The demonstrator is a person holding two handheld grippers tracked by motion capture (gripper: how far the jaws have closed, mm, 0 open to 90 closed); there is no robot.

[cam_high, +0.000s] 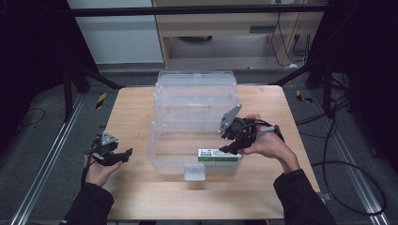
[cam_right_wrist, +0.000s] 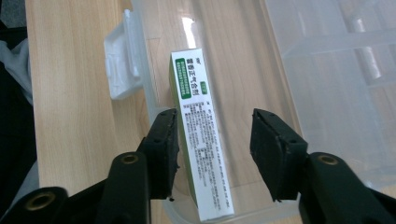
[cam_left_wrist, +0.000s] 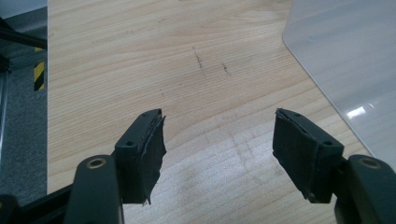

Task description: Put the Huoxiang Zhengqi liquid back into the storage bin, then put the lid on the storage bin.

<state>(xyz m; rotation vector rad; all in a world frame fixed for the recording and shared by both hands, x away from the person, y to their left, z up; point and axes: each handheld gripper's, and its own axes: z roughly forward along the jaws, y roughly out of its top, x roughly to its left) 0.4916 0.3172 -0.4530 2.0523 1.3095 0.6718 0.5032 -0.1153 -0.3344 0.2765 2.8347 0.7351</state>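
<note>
The right gripper (cam_high: 231, 149) is hovering over the near right corner of the clear plastic bin (cam_high: 162, 140), its jaws standing partly apart with the white and green carton (cam_right_wrist: 201, 140) between them but, as far as the right gripper view shows, with neither pad pressing on it. The carton is lying inside the bin on its long edge, leaning along the near wall, just to the right of the white latch (cam_high: 194, 172) on the bin's front. Judging by this, the step in hand is the placing of the carton in the bin, and the release looks done or nearly so. The left gripper (cam_high: 123, 155) is resting over the bare bench (cam_high: 263, 101) to the left of the bin, jaws wide and holding nothing. The next move probably calls for the right gripper to be lifting straight clear of the bin wall without nudging the carton, which could tip flat if a pad catches it; after that, the raised lid (cam_high: 196, 82) at the far side would need bringing down.
</note>
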